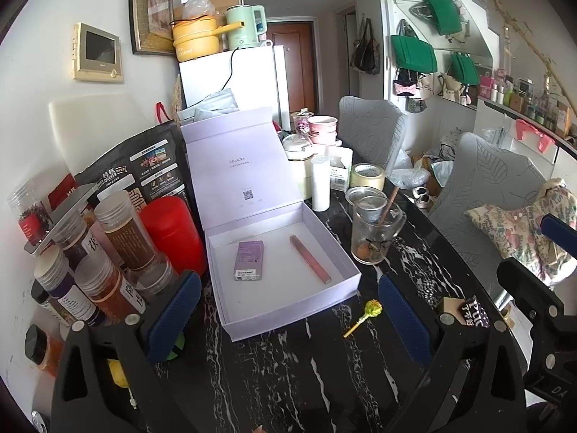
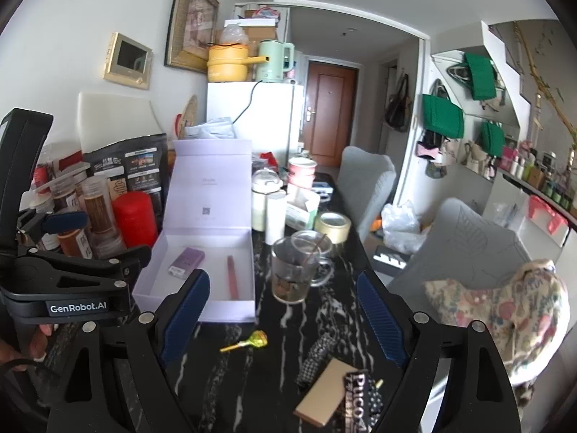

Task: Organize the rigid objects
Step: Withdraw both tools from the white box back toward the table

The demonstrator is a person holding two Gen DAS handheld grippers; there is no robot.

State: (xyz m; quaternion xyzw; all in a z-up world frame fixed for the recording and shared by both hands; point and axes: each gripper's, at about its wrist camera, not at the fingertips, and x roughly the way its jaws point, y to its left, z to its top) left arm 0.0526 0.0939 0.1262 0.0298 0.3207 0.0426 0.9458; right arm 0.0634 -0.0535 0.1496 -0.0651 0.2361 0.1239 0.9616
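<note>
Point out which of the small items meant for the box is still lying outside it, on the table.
The lollipop, yellow-green wrapped on a yellow stick, lies on the black marble table outside the box. The purple carton and pink stick lie inside.

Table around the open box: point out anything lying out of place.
A lollipop lies loose on the black marble table, just outside the white box that already holds a purple carton and a pink stick. Both grippers are open.

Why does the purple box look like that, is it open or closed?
Open. The purple box has its lid standing up behind it, so you can see inside: a small purple carton and a pink stick lie on its floor.
</note>
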